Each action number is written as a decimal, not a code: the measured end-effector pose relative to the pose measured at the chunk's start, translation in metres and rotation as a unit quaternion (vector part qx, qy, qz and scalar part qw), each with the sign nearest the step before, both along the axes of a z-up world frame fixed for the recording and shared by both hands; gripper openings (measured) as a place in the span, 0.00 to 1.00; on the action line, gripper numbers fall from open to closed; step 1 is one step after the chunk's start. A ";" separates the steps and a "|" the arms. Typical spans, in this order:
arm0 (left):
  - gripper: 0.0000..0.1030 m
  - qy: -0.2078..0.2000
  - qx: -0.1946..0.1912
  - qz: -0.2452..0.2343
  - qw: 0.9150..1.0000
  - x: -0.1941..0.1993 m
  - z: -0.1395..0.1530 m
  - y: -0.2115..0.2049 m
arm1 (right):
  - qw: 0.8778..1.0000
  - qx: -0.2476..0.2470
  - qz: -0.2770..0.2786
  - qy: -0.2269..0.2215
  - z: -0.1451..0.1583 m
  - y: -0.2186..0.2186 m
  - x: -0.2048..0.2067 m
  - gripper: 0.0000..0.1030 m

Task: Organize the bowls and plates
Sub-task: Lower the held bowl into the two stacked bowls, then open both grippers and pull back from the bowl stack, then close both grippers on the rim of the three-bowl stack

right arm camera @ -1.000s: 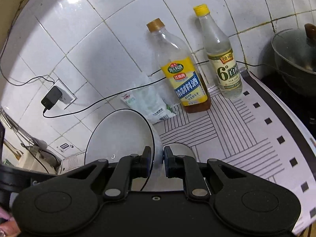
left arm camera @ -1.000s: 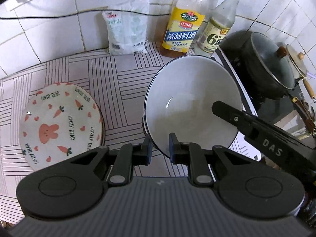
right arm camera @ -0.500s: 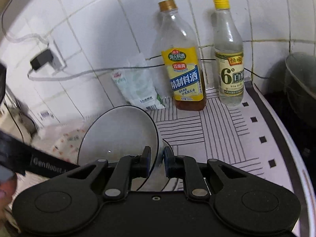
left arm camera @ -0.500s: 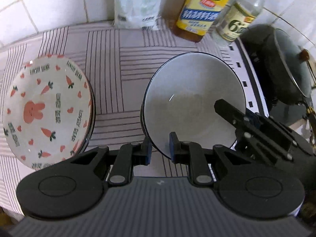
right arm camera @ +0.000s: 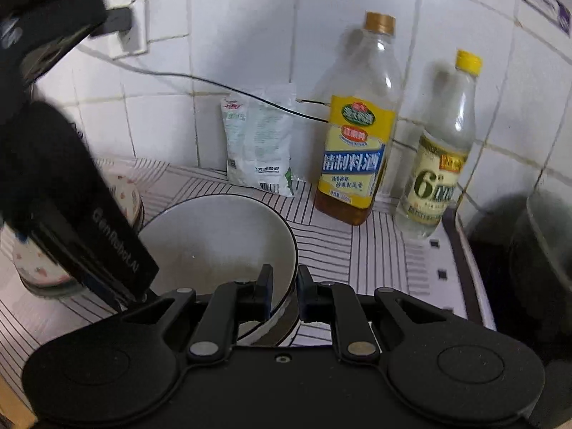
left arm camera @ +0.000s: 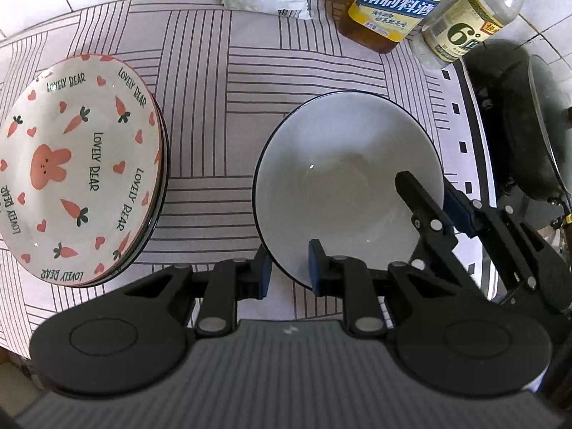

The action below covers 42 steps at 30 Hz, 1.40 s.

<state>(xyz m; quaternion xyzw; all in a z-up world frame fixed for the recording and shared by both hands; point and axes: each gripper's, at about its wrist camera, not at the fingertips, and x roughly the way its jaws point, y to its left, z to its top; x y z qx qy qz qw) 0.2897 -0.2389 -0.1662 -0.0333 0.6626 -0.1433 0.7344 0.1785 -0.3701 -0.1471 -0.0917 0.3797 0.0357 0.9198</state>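
Bowl [left arm camera: 343, 178] empty, between both grippers

White bowl [left arm camera: 343, 178] upright on striped mat, right of carrot-print plates [left arm camera: 71, 164].

This is a home kitchen. A white-tiled wall [right arm camera: 250, 35] backs a counter covered with a striped cloth [left arm camera: 286, 71]; along the counter's back edge stand a cooking-wine bottle [right arm camera: 357, 153], a vinegar bottle [right arm camera: 439, 164] and a small white packet [right arm camera: 261, 143]. At the counter's right edge sits a dark lidded pot [left arm camera: 525, 125], and a bunny-print plate [left arm camera: 78, 164] lies near the left edge.
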 end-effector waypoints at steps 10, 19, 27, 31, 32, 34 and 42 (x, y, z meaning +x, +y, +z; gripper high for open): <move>0.20 -0.004 -0.009 0.023 1.000 -0.004 0.001 0.004 | 1.000 -0.020 0.016 -0.003 -0.006 -0.003 -0.004 0.18; 0.23 -0.038 -0.067 0.025 0.997 -0.025 0.032 0.022 | 0.998 0.067 -0.012 -0.014 0.020 -0.018 -0.027 0.20; 0.25 -0.090 -0.104 -0.002 0.991 -0.059 0.061 0.030 | 0.995 0.099 -0.022 -0.023 0.045 -0.009 -0.065 0.21; 0.29 -0.125 -0.108 -0.029 0.986 -0.083 0.075 0.037 | 0.993 0.108 -0.035 -0.024 0.054 -0.003 -0.080 0.25; 0.30 -0.134 -0.109 -0.036 0.984 -0.089 0.078 0.040 | 0.993 0.111 -0.038 -0.024 0.055 -0.001 -0.084 0.26; 0.31 -0.150 -0.110 -0.045 0.982 -0.099 0.083 0.045 | 0.993 0.112 -0.044 -0.022 0.058 0.002 -0.093 0.29; 0.32 -0.192 -0.150 -0.020 0.970 -0.134 0.096 0.085 | 0.996 0.066 -0.061 0.003 0.036 0.018 -0.130 0.43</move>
